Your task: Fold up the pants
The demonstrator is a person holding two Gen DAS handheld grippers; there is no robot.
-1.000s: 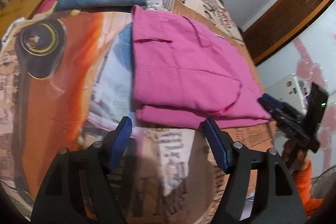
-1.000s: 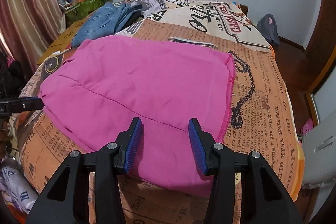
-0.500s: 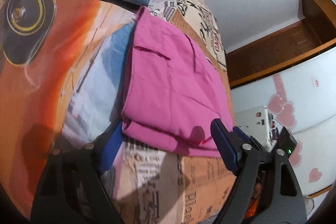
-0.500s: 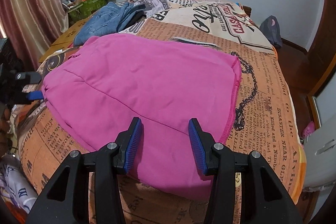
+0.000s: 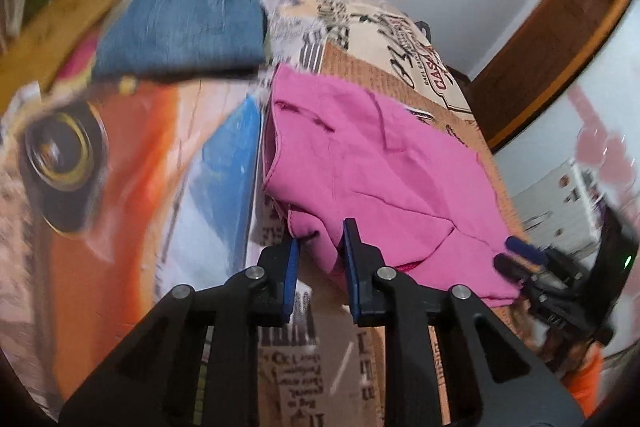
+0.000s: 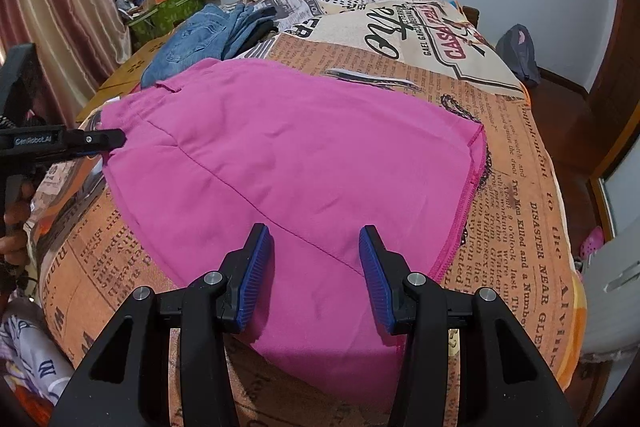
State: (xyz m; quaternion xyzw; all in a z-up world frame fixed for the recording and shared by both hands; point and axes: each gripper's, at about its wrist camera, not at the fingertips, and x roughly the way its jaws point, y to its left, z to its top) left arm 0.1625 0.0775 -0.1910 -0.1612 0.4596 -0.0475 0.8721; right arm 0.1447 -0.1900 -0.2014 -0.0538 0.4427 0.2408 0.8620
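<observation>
Pink pants (image 5: pixel 372 163) lie folded on the printed bedspread (image 5: pixel 132 163); they also show in the right wrist view (image 6: pixel 288 163). My left gripper (image 5: pixel 320 239) has narrowed its blue pads around the near left corner of the pants, and a fold of pink cloth sits between them. In the right wrist view the left gripper (image 6: pixel 100 143) touches the pants' left edge. My right gripper (image 6: pixel 316 251) is open and empty, its fingers over the near end of the pants. It also shows in the left wrist view (image 5: pixel 516 255) at the pants' right corner.
Folded blue jeans (image 5: pixel 188 23) lie on the bed behind the pink pants, also in the right wrist view (image 6: pixel 200 39). A green box with clutter (image 6: pixel 164 11) stands by the curtain at the back left. The bed's right edge (image 6: pixel 560 267) drops to a wooden floor.
My left gripper has moved onto the near left corner of the pants and its jaws have closed in on the cloth. My right gripper has stayed open over the near end.
</observation>
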